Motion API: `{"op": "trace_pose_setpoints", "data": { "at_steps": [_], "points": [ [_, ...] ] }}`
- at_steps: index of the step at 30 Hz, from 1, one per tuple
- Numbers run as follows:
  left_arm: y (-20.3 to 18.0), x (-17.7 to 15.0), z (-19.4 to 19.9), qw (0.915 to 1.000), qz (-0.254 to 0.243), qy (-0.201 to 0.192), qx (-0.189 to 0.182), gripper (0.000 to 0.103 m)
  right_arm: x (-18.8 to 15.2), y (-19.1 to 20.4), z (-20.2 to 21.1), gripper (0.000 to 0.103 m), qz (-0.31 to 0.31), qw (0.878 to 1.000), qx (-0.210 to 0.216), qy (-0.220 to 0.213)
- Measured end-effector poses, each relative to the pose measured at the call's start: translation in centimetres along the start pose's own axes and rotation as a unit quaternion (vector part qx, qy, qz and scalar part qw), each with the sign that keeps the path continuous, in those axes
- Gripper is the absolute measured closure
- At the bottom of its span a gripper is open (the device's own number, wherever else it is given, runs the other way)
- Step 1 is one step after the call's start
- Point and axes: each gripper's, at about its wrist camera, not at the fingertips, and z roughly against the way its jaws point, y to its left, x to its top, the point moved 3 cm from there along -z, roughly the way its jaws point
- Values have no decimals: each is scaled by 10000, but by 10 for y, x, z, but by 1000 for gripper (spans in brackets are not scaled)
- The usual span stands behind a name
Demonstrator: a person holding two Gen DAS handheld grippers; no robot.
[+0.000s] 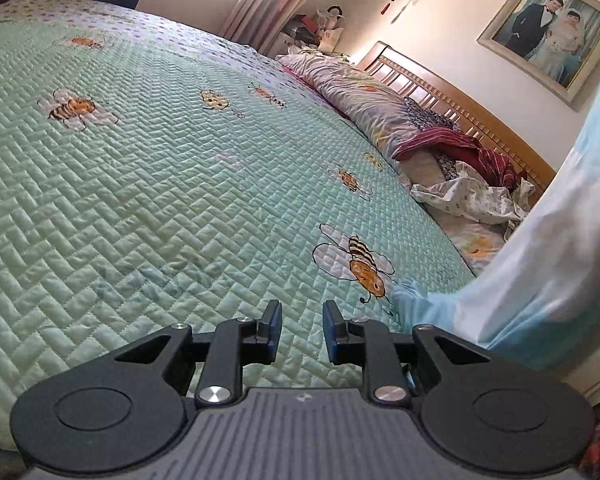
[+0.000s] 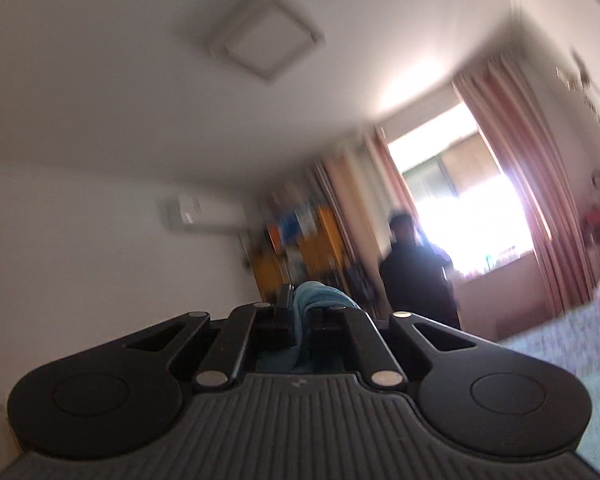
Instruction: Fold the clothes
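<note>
A light blue garment (image 1: pixel 540 264) hangs down the right side of the left wrist view, and its lower end rests on the green quilted bedspread (image 1: pixel 148 168) with bee prints. My left gripper (image 1: pixel 302 314) hovers low over the bedspread just left of that end, open, with nothing between its fingers. In the blurred right wrist view my right gripper (image 2: pixel 304 306) is raised, pointing at the room's far wall and ceiling. It is shut on a bunched fold of the light blue garment (image 2: pixel 318 298), which drapes over the right finger.
Crumpled clothes (image 1: pixel 472 196) and a rolled duvet (image 1: pixel 360 96) lie along the wooden headboard (image 1: pixel 460 96). A person in dark clothes (image 2: pixel 416 276) stands by the curtained window (image 2: pixel 472 208) beyond the bed. A framed picture (image 1: pixel 548 28) hangs on the wall.
</note>
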Motion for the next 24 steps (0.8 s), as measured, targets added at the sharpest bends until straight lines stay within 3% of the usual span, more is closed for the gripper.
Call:
{"op": "trace_pose_setpoints", "data": {
  "at_steps": [4,6,7,8,10,11,12,16,20,24],
  "points": [
    [17,5,5,9996,231,-145,22,80,-37,-45,-120,96,-421,9953,-802,338],
    [28,9,9,9990,364,-248,119,80,-47,-79,-201,96,-301,9853,-1666,247],
    [33,10,12,9986,409,-299,180,80,-54,-98,-242,88,-276,9788,-2007,300],
    [39,11,16,9980,458,-357,243,80,-66,-119,-281,84,-296,9745,-2150,571],
    [49,12,24,9967,565,-461,346,80,-101,-150,-337,65,-336,9632,-2180,1534],
    [55,12,27,9960,641,-493,375,80,-127,-165,-352,61,-630,9558,-2033,2031],
    [61,12,29,9952,735,-506,399,77,-155,-176,-357,56,-917,9469,-1834,2477],
    [78,12,26,9932,943,-441,524,74,-262,-206,-341,56,-1644,9003,-1334,3804],
    [76,11,11,9935,975,-284,518,74,-320,-218,-274,55,-2145,8717,-1229,4232],
    [68,11,-10,9936,976,-27,568,73,-338,-225,-199,51,-2485,8689,-1064,4147]
  ]
}}
